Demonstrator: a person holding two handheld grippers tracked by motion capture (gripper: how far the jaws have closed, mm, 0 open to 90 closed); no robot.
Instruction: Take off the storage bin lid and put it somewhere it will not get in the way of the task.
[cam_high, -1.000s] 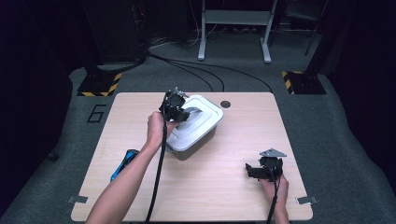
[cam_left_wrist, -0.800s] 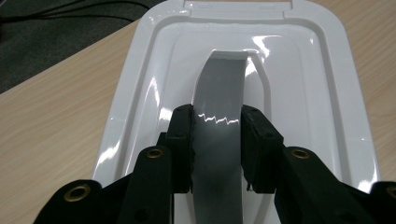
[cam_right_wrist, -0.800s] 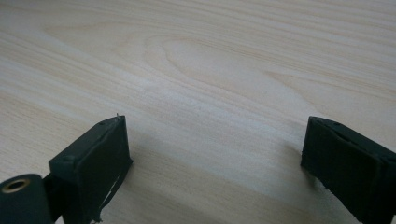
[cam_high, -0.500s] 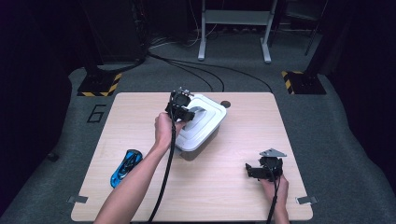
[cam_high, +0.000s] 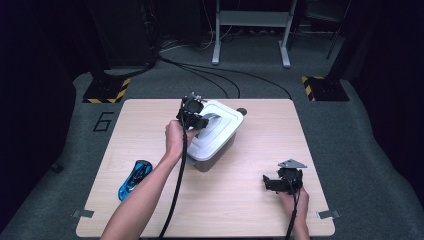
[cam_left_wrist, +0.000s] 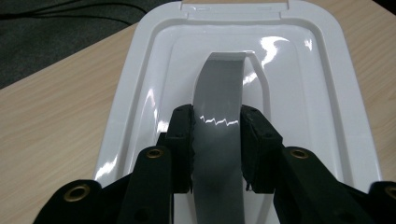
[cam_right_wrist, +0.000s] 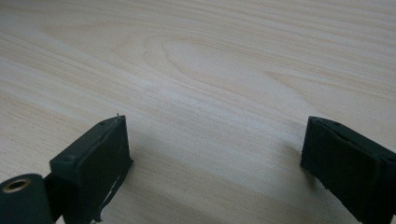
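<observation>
Left gripper (cam_left_wrist: 217, 144): jaws clamped on the grey handle (cam_left_wrist: 219, 107) of a white lidded box (cam_high: 216, 136), one pad on each edge of the strap, which arches up from the recess in the lid (cam_left_wrist: 322, 93); the grip looks settled and centred on the strap; seen from above, the left gripper (cam_high: 192, 114) stands over the box's near-left part, the hand wrapped round its body and the cable trailing back along the forearm. Box: sits on the wooden table (cam_high: 150, 120) toward the far middle, lid on and seated as far as can be told; whether it bears on the table or hangs slightly lifted cannot be told. Right gripper (cam_right_wrist: 212, 154): jaws wide apart, nothing between them, bare wood beneath; in the high view it (cam_high: 283, 181) rests low at the near right of the table, well apart from the box. Blue toy car (cam_high: 134, 179): near left of the table, untouched. Progress, as judged: handle secured, so the grasp is done; carrying or setting down the box, and any opening of the lid, are left.
</observation>
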